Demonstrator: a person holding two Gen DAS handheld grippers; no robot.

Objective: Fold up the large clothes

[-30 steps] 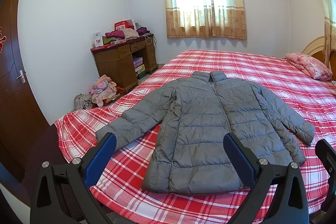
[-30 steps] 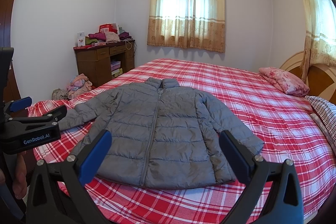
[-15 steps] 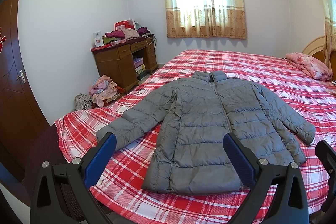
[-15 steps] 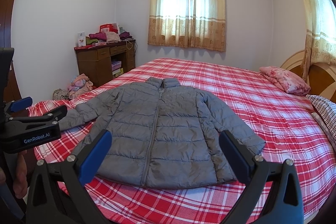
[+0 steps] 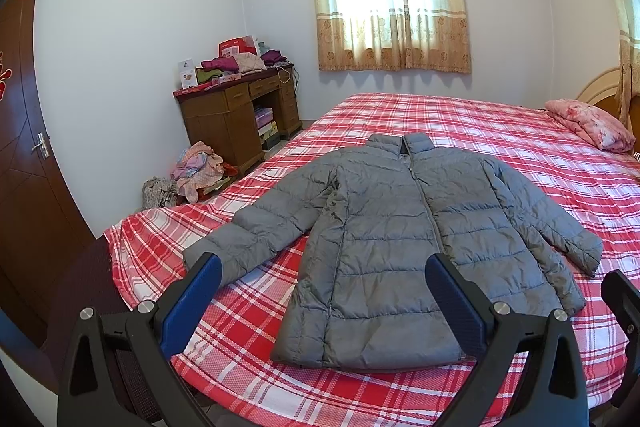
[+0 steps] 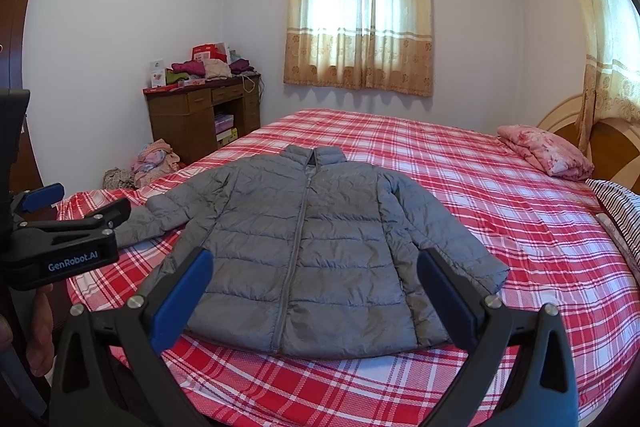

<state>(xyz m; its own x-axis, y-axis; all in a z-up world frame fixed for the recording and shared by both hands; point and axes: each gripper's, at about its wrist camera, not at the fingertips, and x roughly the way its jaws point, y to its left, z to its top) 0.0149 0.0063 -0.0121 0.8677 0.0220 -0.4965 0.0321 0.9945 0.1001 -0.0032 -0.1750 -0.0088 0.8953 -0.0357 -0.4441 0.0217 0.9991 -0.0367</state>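
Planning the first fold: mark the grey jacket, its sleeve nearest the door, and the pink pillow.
grey jacket [image 6: 320,247]: right wrist view, chest panel beside the zip.
sleeve nearest the door [image 5: 256,231]: left wrist view, mid forearm of the spread sleeve.
pink pillow [image 6: 544,151]: right wrist view, top face.

Left tool [image 5: 322,301] fingers hide part of the jacket [image 5: 400,235] hem.

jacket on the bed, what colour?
Grey: a quilted puffer jacket, zipped shut, lying on the red-and-white plaid sheet. Right wrist view shows it best.
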